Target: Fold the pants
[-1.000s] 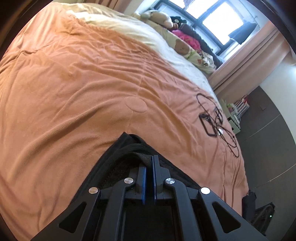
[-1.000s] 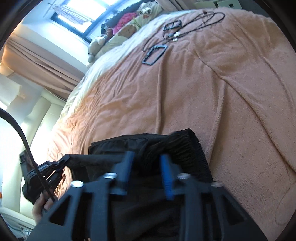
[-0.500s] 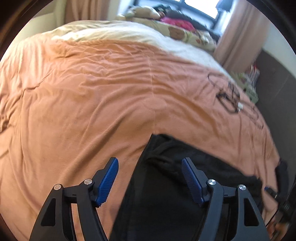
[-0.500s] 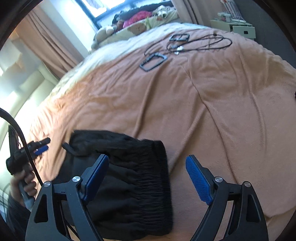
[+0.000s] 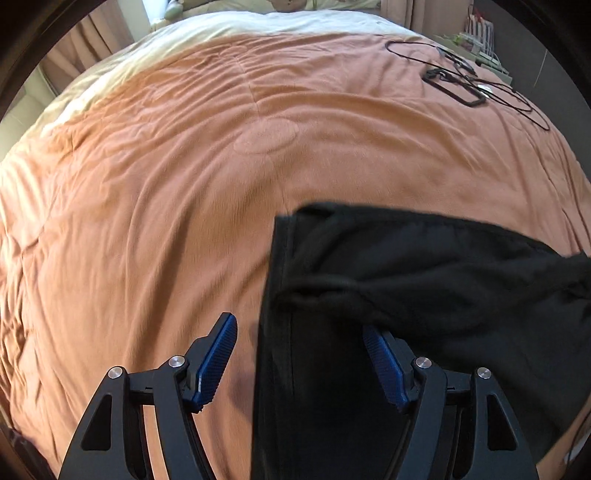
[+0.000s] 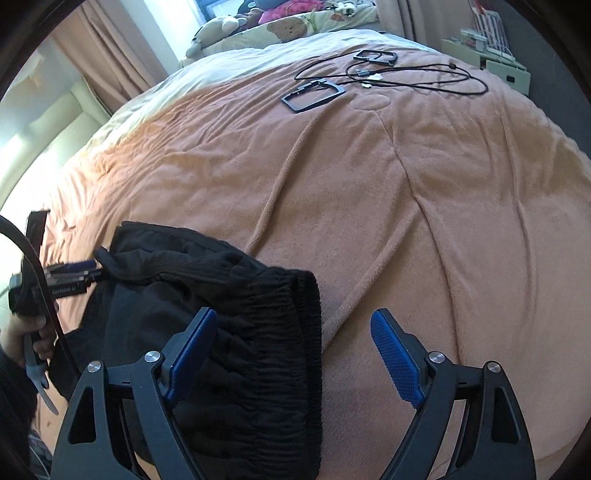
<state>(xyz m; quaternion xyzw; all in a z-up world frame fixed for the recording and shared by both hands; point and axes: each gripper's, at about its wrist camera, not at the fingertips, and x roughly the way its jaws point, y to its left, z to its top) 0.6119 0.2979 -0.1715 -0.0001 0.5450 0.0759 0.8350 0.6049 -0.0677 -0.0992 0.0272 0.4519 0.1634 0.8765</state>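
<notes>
the left tongs (image 5: 299,360) stand apart, blue pads wide, with nothing clamped — the left edge of the black pants (image 5: 388,295) lies below the gap between them, and a fold of the cloth covers the tip of the right-hand pad. the right tongs (image 6: 293,356) are apart too, gripping nothing; the gathered elastic waistband (image 6: 291,332) of the pants runs under the gap, close to the left-hand pad, while the other pad hangs over bare blanket. the pants lie folded in a dark bundle on the near part of the bed, on the orange blanket (image 6: 369,184), with a loose flap at their far left corner. in the right wrist view a hand (image 6: 22,332) at the left edge holds the other tool, whose tip sits just beside that flap; whether it touches the cloth cannot be told. farther up the blanket, well apart from the pants, lie two black rectangular frames (image 6: 314,95) and a looping black cable (image 6: 424,75). beyond them the blanket gives way to a pale sheet (image 6: 229,62) — then stuffed toys (image 6: 218,27) under a bright window, with curtains (image 6: 110,55) at the side.
</notes>
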